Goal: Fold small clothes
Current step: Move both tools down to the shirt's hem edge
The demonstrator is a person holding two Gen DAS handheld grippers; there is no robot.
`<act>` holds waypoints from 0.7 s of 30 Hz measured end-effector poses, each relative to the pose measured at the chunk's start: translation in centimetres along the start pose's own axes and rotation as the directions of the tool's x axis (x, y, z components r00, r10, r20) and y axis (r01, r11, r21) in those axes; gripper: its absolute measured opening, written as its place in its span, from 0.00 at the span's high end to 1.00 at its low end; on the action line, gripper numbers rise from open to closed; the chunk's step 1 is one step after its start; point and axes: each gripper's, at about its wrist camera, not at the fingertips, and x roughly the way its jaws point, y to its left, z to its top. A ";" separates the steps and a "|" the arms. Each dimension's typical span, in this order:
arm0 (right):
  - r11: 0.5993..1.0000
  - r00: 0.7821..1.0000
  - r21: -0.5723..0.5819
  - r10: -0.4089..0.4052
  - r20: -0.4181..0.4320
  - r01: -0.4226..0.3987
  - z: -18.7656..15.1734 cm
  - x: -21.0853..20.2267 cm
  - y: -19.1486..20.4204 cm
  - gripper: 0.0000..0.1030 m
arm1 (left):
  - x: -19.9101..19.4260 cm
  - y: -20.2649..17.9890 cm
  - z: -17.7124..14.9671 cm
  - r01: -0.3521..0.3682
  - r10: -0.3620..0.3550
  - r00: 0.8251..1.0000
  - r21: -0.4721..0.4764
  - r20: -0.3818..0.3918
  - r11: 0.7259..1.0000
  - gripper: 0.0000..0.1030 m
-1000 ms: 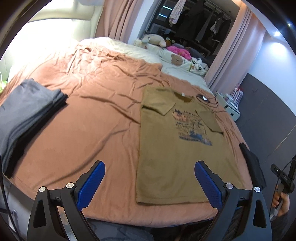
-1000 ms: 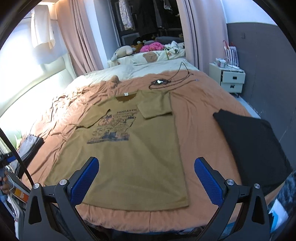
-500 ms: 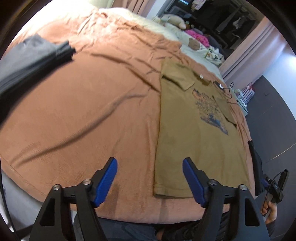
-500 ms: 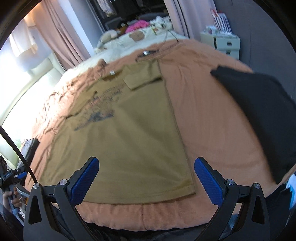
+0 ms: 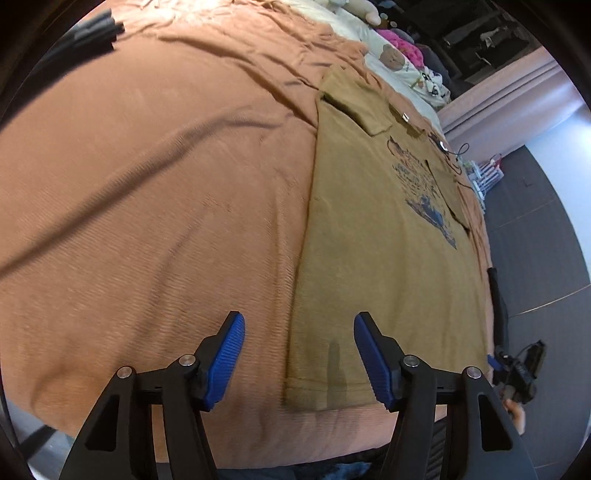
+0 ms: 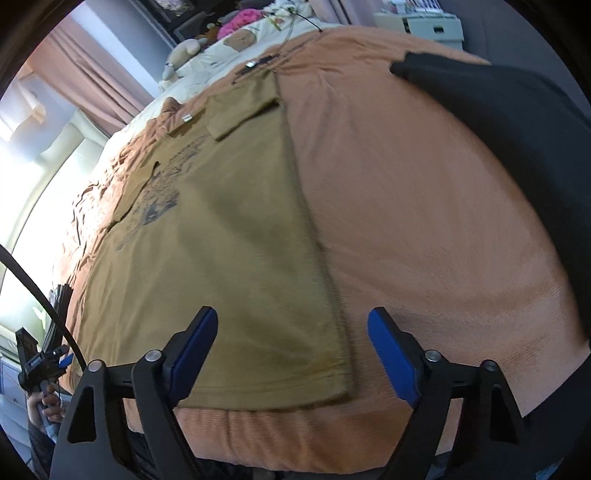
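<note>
An olive-brown T-shirt (image 5: 373,236) lies flat, print side up and sleeves folded in, on a rust-orange bedspread (image 5: 155,192), its hem toward the near edge of the bed. The left gripper (image 5: 299,356) hangs over the shirt's near left hem corner, blue pads apart; its jaws have just been closing, with the corner lying under the gap and neither pad pressing on cloth. The right gripper (image 6: 291,356) is poised the same way over the near right hem corner (image 6: 332,384), its jaws parted and likewise just narrowed, with nothing clamped. Just right of the right gripper lies a black garment (image 6: 517,129); far ahead of the left gripper, to its left, sits a stack of dark folded clothes (image 5: 92,31). Soft toys and pillows (image 6: 221,40) crowd the bed's far end.
</note>
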 end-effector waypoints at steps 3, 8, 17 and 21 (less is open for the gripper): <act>1.000 1.000 0.021 0.016 0.002 -0.016 0.2 -0.1 -1.1 0.28 | 0.1 -0.1 0.0 0.023 -0.023 1.000 -0.016 -0.009 1.000 0.51; 0.998 0.998 0.031 0.059 0.014 -0.059 0.1 -0.8 -2.3 0.33 | 0.3 -0.5 -0.5 0.051 -0.052 0.998 -0.025 -0.044 0.998 0.63; 0.984 0.990 0.112 0.137 0.036 -0.140 -1.5 -1.3 -4.7 0.33 | -0.6 1.0 -2.2 0.133 -0.139 0.989 -0.105 -0.055 0.986 0.65; 0.970 0.985 0.171 0.163 0.058 -0.171 -2.1 -1.9 -6.4 0.33 | -0.6 1.0 -2.2 0.145 -0.151 0.987 -0.105 -0.052 0.984 0.67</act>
